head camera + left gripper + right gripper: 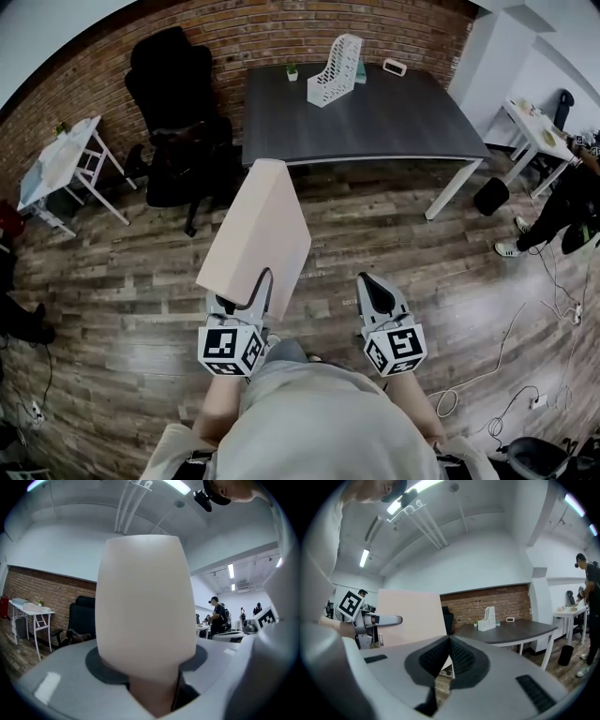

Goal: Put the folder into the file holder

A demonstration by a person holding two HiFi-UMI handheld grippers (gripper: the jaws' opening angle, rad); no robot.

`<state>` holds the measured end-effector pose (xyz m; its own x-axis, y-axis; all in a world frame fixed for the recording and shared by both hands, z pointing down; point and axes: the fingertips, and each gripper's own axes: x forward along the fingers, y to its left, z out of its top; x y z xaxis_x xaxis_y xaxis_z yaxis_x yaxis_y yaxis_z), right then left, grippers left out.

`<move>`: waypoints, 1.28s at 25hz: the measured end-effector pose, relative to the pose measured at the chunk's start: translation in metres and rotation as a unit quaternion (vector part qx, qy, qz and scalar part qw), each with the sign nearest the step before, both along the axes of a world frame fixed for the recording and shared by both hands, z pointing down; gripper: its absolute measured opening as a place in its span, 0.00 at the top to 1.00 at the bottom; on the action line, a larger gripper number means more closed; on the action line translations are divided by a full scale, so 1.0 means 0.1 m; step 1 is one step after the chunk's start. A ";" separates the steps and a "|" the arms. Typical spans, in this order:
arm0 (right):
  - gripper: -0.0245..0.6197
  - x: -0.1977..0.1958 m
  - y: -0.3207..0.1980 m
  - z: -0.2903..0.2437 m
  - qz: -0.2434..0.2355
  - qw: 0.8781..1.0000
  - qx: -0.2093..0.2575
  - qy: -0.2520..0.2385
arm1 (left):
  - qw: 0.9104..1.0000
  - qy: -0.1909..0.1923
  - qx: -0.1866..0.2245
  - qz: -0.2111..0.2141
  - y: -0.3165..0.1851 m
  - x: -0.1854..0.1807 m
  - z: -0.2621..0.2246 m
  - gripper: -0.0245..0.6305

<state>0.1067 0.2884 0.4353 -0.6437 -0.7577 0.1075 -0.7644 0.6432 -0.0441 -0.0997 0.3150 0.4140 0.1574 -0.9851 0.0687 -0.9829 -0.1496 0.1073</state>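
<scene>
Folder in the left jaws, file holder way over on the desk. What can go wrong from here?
1. The left gripper pinches the folder only at its bottom edge; it may swing or slip.
2. The file holder stands unbraced on the desk; a one-handed push may shove or tip it, and the right gripper is shut and empty.
3. Floor cables could trip the person.

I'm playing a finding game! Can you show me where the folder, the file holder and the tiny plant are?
folder (pixel 255 234): head view, middle of its pale flat cover.
file holder (pixel 335 70): head view, its white slotted side wall.
tiny plant (pixel 292 71): head view, where leaves meet pot.
</scene>
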 end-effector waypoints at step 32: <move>0.36 -0.33 -1.81 0.06 0.013 0.999 -0.021 -0.029 | 0.999 0.012 0.007 0.031 -2.00 -0.26 -0.08 0.55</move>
